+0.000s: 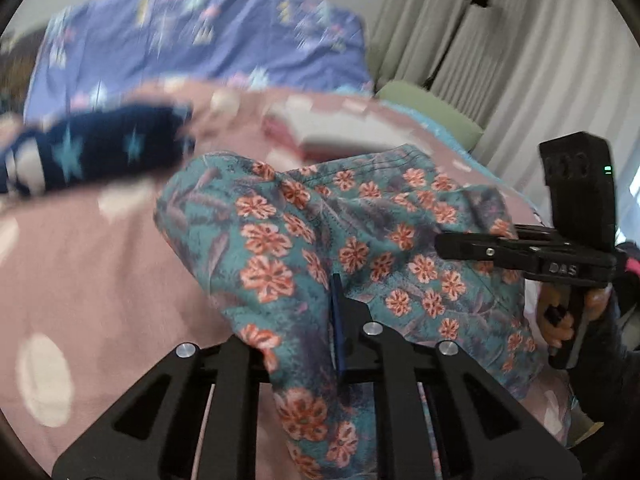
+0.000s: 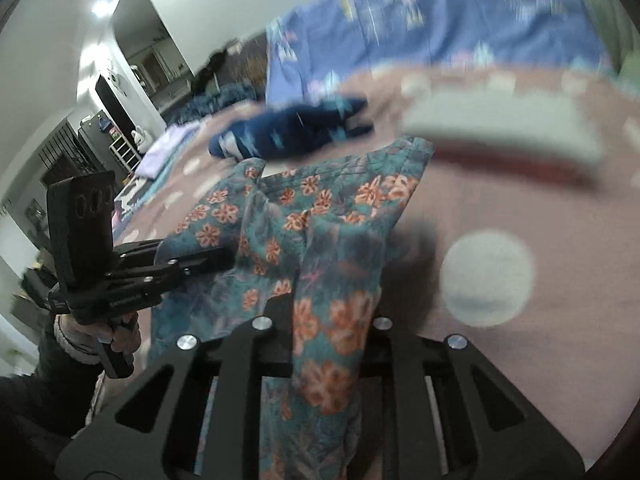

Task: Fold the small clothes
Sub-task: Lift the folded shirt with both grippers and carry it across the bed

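floral shorts (image 1: 340, 240) lifted off pink bedspread (image 1: 92, 280), near edge strung between 2 tongs: left gripper (image 1: 340, 320) and right gripper (image 2: 296, 300) both pinched on cloth, rest trailing ahead onto the bed.

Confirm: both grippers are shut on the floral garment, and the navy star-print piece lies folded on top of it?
Not quite. The navy star-print piece lies apart from the floral garment, farther back on the pink bedspread, not on top; the left wrist view shows it. The rest holds: left gripper and right gripper are both shut on the floral fabric.
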